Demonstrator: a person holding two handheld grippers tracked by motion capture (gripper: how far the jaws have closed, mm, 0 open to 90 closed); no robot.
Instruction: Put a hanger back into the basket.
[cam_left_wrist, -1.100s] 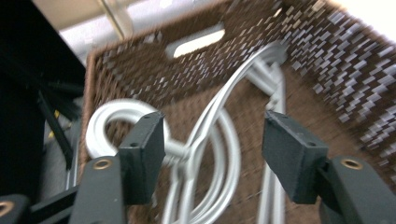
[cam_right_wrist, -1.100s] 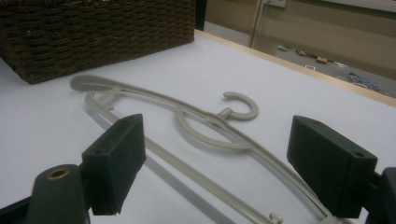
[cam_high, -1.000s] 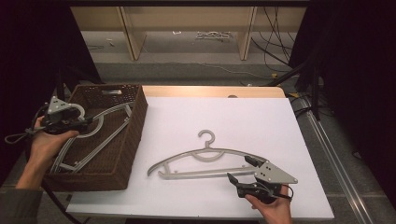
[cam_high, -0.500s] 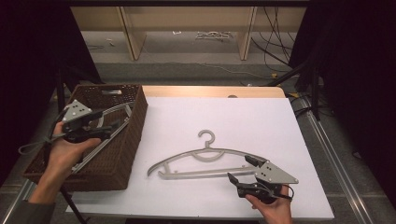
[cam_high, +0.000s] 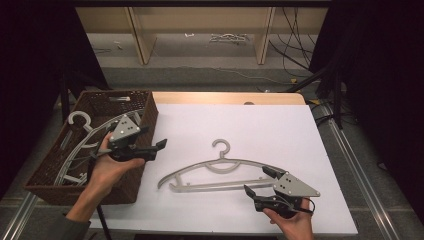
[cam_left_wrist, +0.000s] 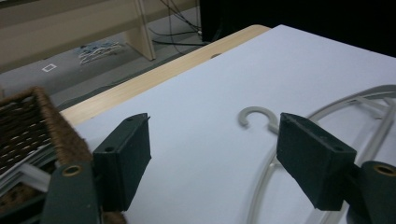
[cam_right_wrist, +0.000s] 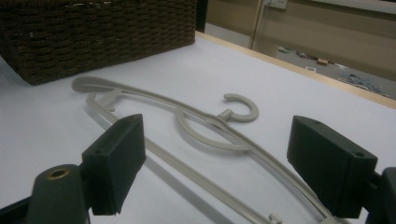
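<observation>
Your left tongs (cam_high: 161, 146) have just been opening and stand wide and empty beside the basket (cam_high: 50, 172), which already holds hangers. One hanger (cam_high: 220, 167) is left on the table (cam_high: 260, 125), just ahead of your wide, empty right tongs (cam_high: 260, 184).

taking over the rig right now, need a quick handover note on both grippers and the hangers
Left gripper: open, nothing between its jaws, which have just been opening; it hovers at the wicker basket's right wall, pointing toward the table hanger.
Right gripper: open, at the right end of the grey hanger lying flat on the white table.
Done: hangers in the basket.
Left: probably grip the table hanger and basket it.
</observation>
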